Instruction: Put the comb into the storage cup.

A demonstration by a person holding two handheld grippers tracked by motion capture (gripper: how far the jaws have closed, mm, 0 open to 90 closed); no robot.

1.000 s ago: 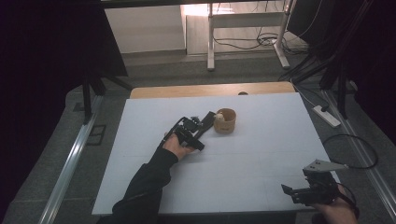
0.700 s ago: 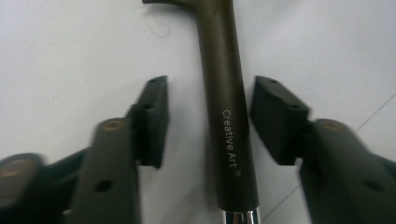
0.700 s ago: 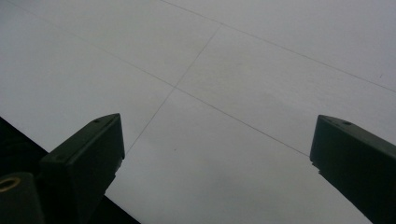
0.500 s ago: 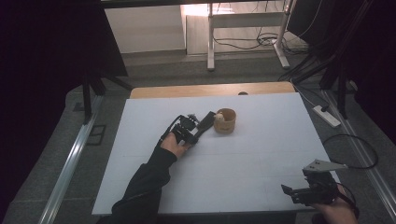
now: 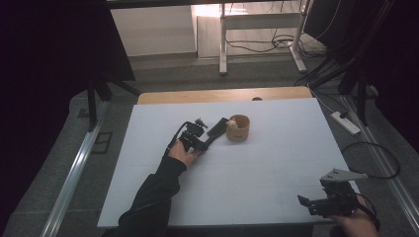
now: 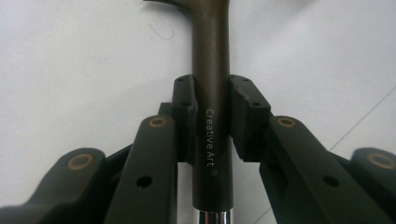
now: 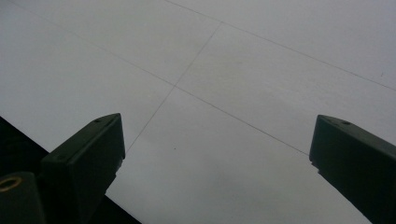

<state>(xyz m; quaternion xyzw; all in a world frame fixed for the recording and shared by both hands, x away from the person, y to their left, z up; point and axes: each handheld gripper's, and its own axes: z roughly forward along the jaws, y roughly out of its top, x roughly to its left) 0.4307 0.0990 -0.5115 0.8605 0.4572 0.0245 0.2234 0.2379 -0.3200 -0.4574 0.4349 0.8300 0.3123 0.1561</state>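
My left gripper (image 6: 210, 121) clamps a brown handle (image 6: 212, 93) at the cup's (image 5: 238, 128) nine o'clock; right gripper's (image 7: 217, 154) fingers (image 7: 88, 154) spread wide over the desk (image 5: 276, 148).

A white tabletop (image 5: 276, 163) is lying under faint pencilled lines (image 7: 175, 86) that are crossing it in a grid. A wooden strip (image 5: 197, 96) is showing along its far edge. On the grey floor, a white power strip (image 5: 347, 122) is lying to the right, and a black cable (image 5: 390, 158) is looping near it. Farther back, a white desk frame (image 5: 223, 44) is standing with cords (image 5: 267, 44) trailing beneath it. On the left, a metal rail (image 5: 74, 173) is running along the floor beside a dark curtain (image 5: 49, 49).
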